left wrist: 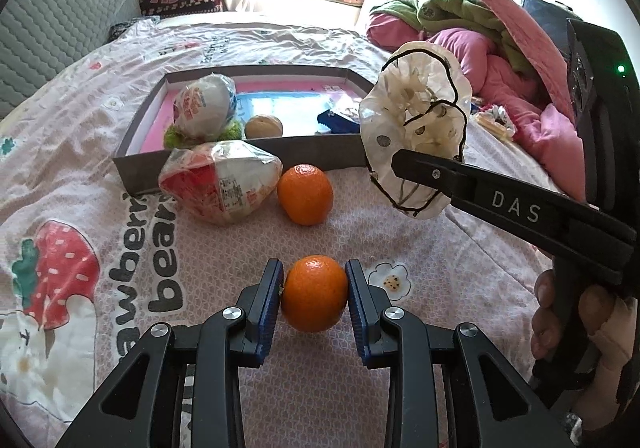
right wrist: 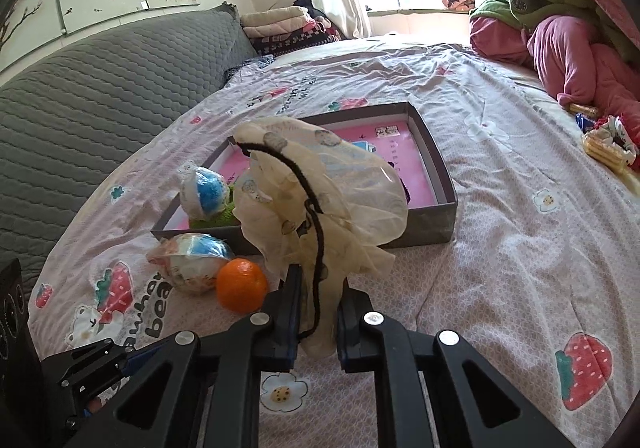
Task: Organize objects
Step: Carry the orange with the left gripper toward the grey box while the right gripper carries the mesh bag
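Left gripper: black frame, blue pads, angled downward toward the bed; jaws part-closed, pads pressed on either side of an orange. Right gripper: held higher, tilted downward, jaws clamped on the gathered end of a sheer cream hair tie, which stood clear of the bedding. Bare hand wrapped round the right gripper's handle
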`<move>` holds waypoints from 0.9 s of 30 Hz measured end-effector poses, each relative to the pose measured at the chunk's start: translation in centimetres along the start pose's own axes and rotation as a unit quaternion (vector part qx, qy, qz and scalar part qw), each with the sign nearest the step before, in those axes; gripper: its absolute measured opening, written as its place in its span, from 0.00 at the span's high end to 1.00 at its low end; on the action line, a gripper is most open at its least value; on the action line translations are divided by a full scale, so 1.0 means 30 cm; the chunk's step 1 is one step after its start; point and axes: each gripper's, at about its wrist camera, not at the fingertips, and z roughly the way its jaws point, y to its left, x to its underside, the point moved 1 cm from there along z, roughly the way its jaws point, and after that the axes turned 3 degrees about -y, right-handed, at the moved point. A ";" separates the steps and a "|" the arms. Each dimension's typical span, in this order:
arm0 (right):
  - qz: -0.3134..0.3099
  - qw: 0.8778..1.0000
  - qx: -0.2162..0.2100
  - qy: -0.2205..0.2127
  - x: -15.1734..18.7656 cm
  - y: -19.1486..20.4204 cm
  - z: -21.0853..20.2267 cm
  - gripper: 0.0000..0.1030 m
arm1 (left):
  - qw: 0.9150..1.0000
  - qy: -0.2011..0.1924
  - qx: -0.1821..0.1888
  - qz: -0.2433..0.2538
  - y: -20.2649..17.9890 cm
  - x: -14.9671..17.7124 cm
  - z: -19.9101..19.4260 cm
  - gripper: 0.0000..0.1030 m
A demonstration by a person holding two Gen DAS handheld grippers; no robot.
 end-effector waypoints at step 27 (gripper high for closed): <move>-0.016 0.998 -0.009 -0.055 -0.033 0.051 -0.149 0.86 | 0.997 -0.064 -0.034 -0.025 0.071 -0.069 -0.153 0.69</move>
